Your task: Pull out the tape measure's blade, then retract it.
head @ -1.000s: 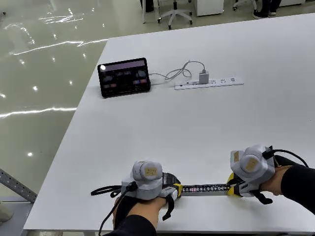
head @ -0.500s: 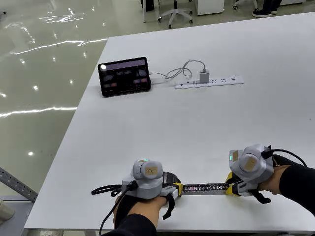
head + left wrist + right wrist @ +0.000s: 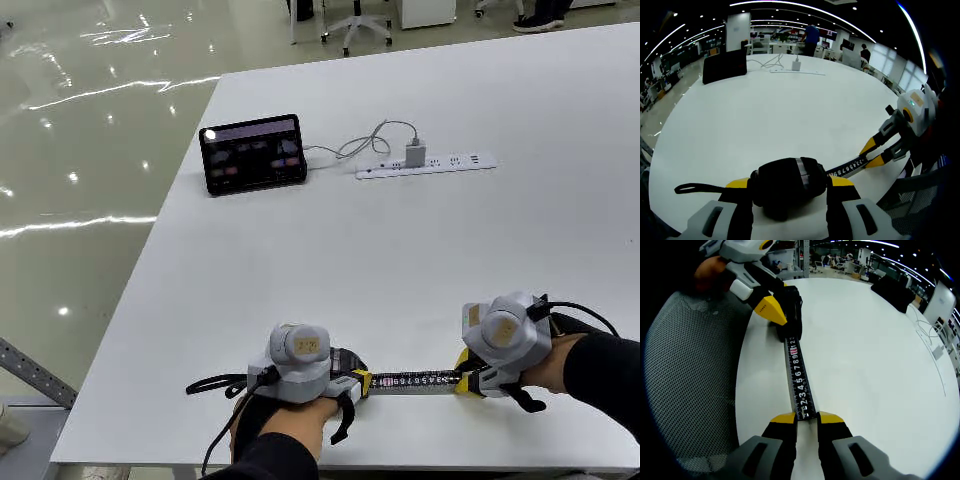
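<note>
My left tongs [image 3: 789, 184] clamped the case of the one tape measure [image 3: 789, 307]; my right tongs [image 3: 806, 417] pinched the tip of its single blade [image 3: 800, 382], stretched between the two tongs over the desk [image 3: 400, 250].

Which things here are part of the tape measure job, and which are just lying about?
In the job: tape measure, clamped in the left tool; its blade, pinched at the tip by the right tool.
Lying about: tablet, power strip, charger with its cable, all at the far side of the table.
</note>
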